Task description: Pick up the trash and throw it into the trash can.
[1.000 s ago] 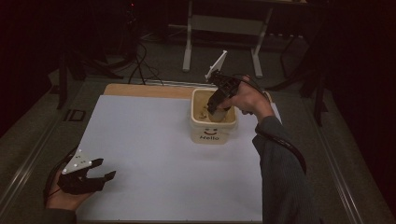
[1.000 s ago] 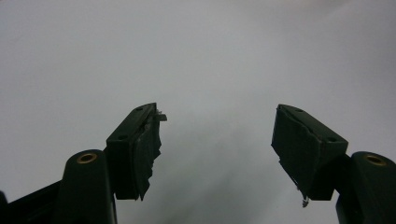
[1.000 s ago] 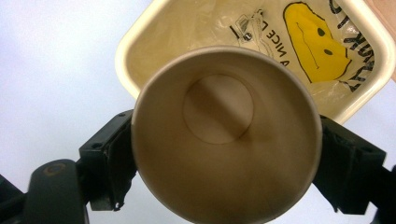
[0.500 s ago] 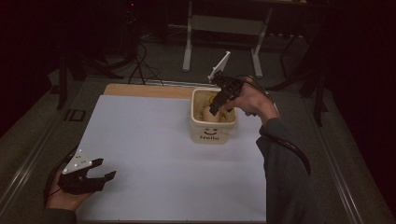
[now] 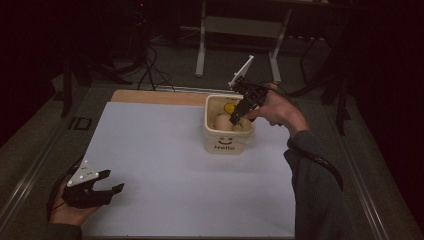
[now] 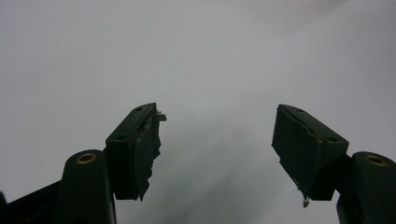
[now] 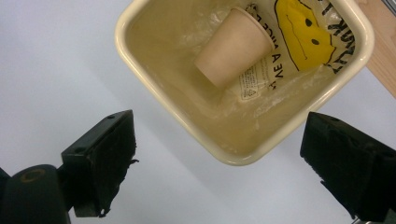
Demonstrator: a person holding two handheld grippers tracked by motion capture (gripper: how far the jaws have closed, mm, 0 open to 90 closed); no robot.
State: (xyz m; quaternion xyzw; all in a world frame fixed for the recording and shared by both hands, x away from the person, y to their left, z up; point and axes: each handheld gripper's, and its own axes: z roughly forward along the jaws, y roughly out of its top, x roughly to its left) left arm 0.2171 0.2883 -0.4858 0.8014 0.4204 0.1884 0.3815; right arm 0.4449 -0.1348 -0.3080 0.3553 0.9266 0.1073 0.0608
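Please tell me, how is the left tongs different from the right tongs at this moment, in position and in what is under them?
The left tongs rest low at the near left corner of the white table, over bare surface; the right tongs are raised above the cream bin, which holds a paper cup lying on its side. Both are open and hold nothing.

The high view looks forward and down over the desk [image 5: 165,165]; the right gripper view looks closely down into the cream tub [image 7: 243,156], shared with it.
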